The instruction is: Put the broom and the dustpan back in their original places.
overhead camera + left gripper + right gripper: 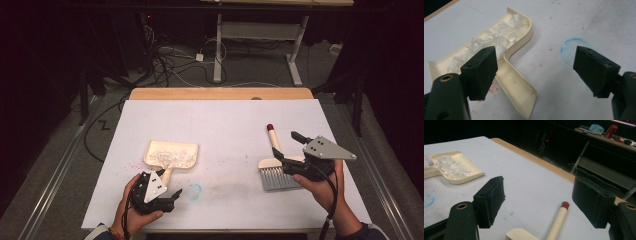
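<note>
Both grippers gaping, the left gripper [172,196] is hovering beside the loaded dustpan [171,155], right gripper [289,148] straddling the brush [274,167]; next, probably pinch handles.

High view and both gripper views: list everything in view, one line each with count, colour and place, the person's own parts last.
Dustpan: 1, cream, left half of the table, handle toward the person.
White scraps: a pile, white, inside the dustpan.
Brush: 1, cream with red handle tip and grey bristles, right half of the table.
Blue ring mark: 1, blue, on the sheet right of the left gripper.
Table: 1, white sheet over wood.
Left gripper: 1, black, jaws open beside the dustpan handle.
Right gripper: 1, black, jaws open over the brush.
</note>
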A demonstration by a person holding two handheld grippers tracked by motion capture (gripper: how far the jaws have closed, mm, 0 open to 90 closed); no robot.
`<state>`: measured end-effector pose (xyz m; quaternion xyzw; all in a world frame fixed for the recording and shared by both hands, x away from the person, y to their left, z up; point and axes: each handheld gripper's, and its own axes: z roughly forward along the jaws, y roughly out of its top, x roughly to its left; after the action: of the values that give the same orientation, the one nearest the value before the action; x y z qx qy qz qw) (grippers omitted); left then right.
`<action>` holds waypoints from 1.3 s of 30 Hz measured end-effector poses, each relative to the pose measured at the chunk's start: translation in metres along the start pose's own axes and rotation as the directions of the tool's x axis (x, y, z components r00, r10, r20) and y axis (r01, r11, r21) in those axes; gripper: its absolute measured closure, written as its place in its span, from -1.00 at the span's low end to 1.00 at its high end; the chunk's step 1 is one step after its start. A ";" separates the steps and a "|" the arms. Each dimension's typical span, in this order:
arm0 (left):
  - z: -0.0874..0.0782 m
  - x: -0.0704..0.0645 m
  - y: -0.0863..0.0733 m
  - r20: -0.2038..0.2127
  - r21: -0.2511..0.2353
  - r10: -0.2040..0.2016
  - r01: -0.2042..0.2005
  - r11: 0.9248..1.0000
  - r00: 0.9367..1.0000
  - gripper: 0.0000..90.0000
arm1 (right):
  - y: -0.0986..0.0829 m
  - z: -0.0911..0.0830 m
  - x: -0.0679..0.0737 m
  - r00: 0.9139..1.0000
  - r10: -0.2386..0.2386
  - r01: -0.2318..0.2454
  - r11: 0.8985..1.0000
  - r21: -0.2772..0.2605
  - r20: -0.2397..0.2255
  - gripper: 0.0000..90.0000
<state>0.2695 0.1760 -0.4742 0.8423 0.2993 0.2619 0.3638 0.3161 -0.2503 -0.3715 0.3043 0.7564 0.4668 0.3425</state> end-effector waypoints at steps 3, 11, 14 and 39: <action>0.000 0.000 0.000 0.000 0.002 0.001 -0.001 1.000 1.000 -0.58 | -0.003 -0.003 0.000 1.000 -0.006 0.006 1.000 0.004 0.001 -0.41; 0.001 -0.001 0.000 0.000 0.007 0.009 -0.009 1.000 1.000 -0.58 | -0.011 -0.011 0.001 0.999 -0.036 0.035 0.999 0.022 0.016 -0.42; 0.001 -0.002 0.001 0.001 0.008 0.008 -0.008 1.000 1.000 -0.58 | -0.015 -0.014 0.002 0.999 -0.044 0.043 0.999 0.030 0.026 -0.41; 0.001 -0.003 0.001 -0.004 0.010 0.016 -0.015 1.000 1.000 -0.59 | -0.053 -0.033 -0.002 0.994 -0.092 0.090 0.996 0.026 0.057 -0.42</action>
<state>0.2684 0.1729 -0.4746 0.8460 0.2948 0.2647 0.3568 0.2831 -0.2882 -0.4092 0.2868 0.7648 0.4327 0.3816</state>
